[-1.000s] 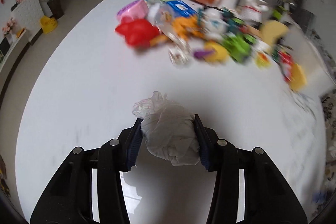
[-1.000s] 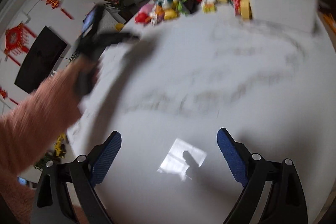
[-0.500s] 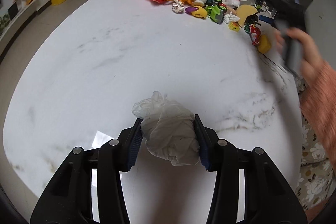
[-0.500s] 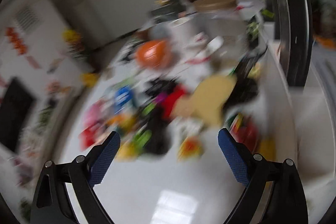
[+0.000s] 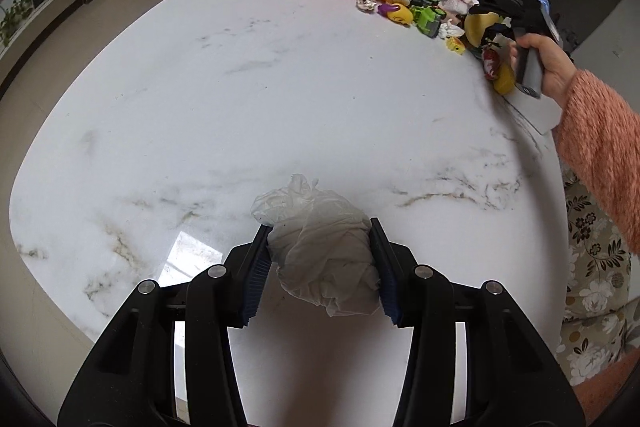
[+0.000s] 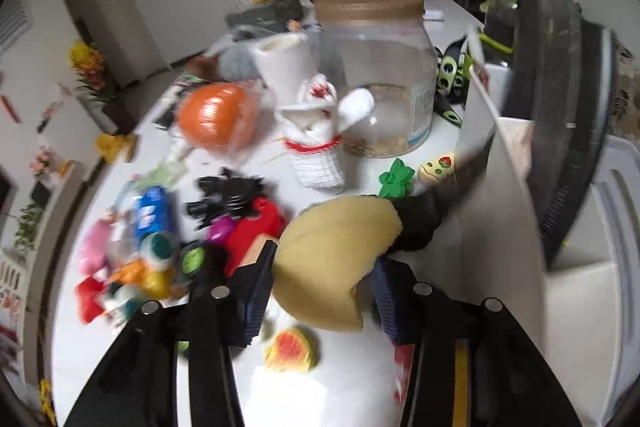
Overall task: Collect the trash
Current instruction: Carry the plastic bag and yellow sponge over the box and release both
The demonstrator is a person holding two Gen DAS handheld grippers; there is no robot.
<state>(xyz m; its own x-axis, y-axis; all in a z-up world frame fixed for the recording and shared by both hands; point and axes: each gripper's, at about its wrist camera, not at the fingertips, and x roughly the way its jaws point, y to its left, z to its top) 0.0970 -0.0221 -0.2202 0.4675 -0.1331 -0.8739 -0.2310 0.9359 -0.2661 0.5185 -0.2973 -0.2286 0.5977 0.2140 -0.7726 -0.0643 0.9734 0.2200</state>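
White marble table [image 5: 248, 99]: left gripper [image 5: 320, 259] clamps crumpled tissue wad [image 5: 324, 255]; right gripper [image 6: 320, 287], jaws just closing, pinches yellow sponge [image 6: 336, 251] beside toy pile [image 6: 168, 235].

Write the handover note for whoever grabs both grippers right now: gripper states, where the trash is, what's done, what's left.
Left gripper: shut on a crumpled white tissue wad, held over the bare marble table.
Right gripper: jaws have just been closing, now around a tan sponge-like piece at the edge of the clutter pile; firm grip not confirmed.
Done: tissue picked up.
Left: secure the tan piece, bin both; no bin is in view. A glass jar and toys remain in the pile.
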